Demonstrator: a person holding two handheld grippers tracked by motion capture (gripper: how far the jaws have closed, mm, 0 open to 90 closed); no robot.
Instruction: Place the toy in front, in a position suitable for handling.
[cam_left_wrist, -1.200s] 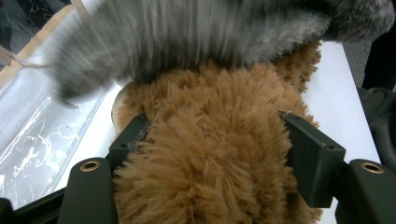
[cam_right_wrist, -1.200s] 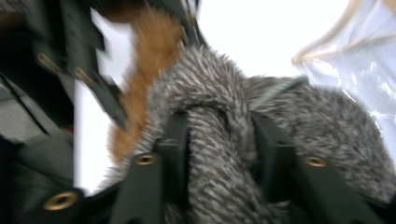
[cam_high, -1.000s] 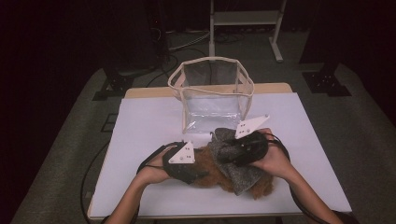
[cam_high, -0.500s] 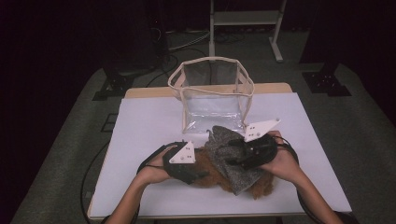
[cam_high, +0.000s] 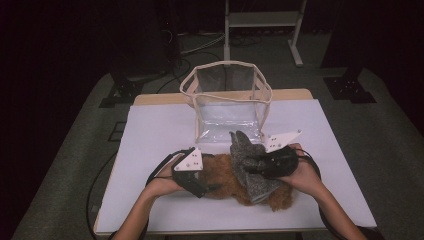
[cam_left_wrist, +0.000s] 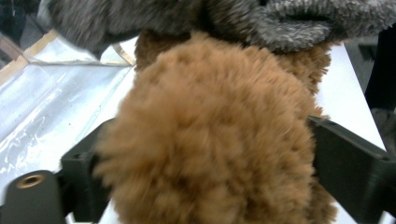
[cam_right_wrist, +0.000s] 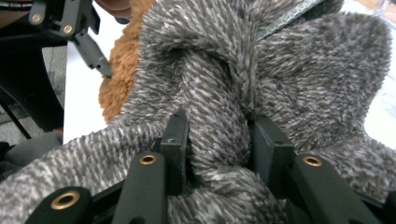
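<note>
Lower right, my right hand-held gripper (cam_high: 260, 167) has just clamped a grey plush (cam_right_wrist: 280, 79) fold for lifting; left hand-held gripper (cam_high: 212, 187) has just opened, straddling brown plush (cam_left_wrist: 210, 140) loosely.

The brown fleece (cam_high: 227, 180) looks thick and woolly, a long matt pile that fluffs out in tufts. The grey fleece (cam_high: 248, 160) lying over it is a shorter, flecked plush, dark and pale fibres mixed, also matt. The bag (cam_high: 227, 102) behind them has clear, glossy plastic walls that crinkle and catch the light, edged with cream cloth tape. The table (cam_high: 150, 130) wears a smooth, matt white sheet, with pale wood showing along its far edge.
</note>
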